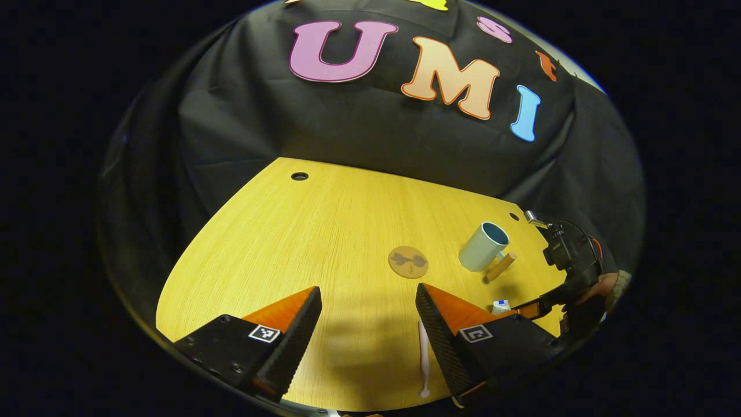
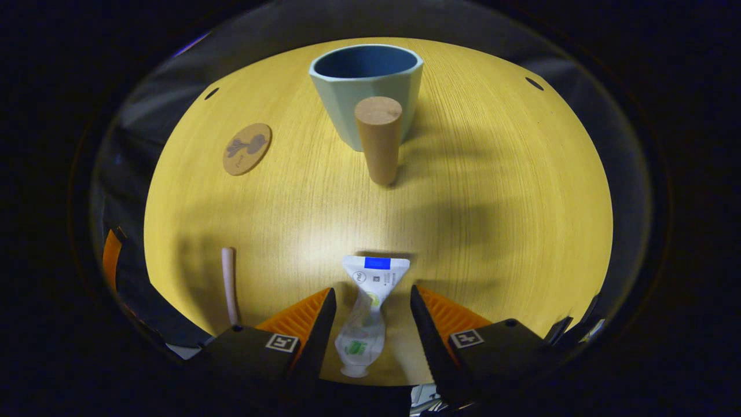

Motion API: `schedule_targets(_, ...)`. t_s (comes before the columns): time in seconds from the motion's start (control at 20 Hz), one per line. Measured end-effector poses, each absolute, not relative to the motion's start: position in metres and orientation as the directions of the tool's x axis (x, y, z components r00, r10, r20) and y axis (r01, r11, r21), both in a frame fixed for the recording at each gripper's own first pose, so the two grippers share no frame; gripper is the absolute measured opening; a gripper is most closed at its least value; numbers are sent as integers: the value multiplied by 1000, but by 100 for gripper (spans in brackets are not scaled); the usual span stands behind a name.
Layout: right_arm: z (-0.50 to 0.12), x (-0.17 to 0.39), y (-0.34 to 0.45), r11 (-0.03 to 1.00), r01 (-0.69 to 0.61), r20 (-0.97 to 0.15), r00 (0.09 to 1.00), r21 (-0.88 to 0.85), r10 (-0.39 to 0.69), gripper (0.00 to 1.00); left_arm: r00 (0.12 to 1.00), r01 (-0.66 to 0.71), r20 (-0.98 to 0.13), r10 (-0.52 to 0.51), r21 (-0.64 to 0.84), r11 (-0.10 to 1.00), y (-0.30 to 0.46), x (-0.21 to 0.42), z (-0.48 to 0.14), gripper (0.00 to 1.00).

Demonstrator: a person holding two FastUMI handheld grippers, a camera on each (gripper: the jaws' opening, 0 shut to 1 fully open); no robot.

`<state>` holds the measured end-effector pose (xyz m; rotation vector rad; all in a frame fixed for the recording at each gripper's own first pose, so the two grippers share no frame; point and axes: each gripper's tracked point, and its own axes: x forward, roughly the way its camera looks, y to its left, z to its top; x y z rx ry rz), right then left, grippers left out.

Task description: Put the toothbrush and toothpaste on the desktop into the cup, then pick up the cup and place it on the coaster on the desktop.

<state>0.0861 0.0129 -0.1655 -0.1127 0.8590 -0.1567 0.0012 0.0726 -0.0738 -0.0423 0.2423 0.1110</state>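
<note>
A pale green cup with a wooden peg handle stands upright at the far side of the yellow desktop. The white toothpaste tube lies flat between the fingers of my right gripper, which stands open around it with a gap on each side. The pale pink toothbrush lies on the table just inside the right finger of my open left gripper, untouched. In the left gripper view the cup is far right, with the right gripper held by a hand beside the toothpaste.
A round cork coaster with a dark plant print lies left of the cup, also as the coaster in the right gripper view. The toothbrush lies left of my right gripper. Small cable holes mark the table's far edge.
</note>
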Motion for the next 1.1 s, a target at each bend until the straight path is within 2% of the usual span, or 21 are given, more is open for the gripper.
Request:
schedule_targets(0.05, -165, 87, 13, 983, 97, -745, 642, -157, -182, 65, 963, -119, -246, 107, -36, 992, 74, 2, -75, 96)
schedule_targets(0.15, -166, 87, 11, 983, 101, -756, 629, -151, -180, 52, 961, -126, -252, 110, -49, 991, 77, 1, -78, 96)
schedule_targets(0.25, -168, 88, 11, 983, 101, -763, 620, -151, -181, 52, 959, -132, -260, 114, -54, 990, 79, 3, -80, 96)
schedule_targets(0.3, -168, 89, 10, 983, 104, -763, 620, -153, -185, 60, 958, -135, -263, 117, -53, 989, 79, 3, -81, 96)
schedule_targets(0.35, -167, 89, 10, 982, 111, -762, 620, -150, -186, 52, 958, -134, -264, 116, -52, 990, 78, 4, -81, 96)
schedule_targets(0.55, -171, 90, 12, 983, 125, -783, 596, -132, -181, 38, 961, -113, -261, 94, -57, 992, 72, 7, -80, 96)
schedule_targets(0.6, -172, 89, 12, 985, 118, -791, 587, -129, -174, 29, 961, -111, -261, 92, -58, 992, 70, 8, -81, 96)
schedule_targets(0.8, -169, 88, 10, 990, 93, -802, 581, -102, -137, 16, 958, -106, -275, 87, -55, 993, 64, 11, -84, 96)
schedule_targets(0.95, -170, 89, 13, 995, 76, -794, 599, -68, -100, 12, 942, -119, -321, 95, -56, 991, 63, 11, -95, 96)
schedule_targets(1.1, -165, 87, 16, 998, 25, -769, 637, -53, -57, 14, 891, -146, -445, 96, -79, 986, 58, 5, -122, 96)
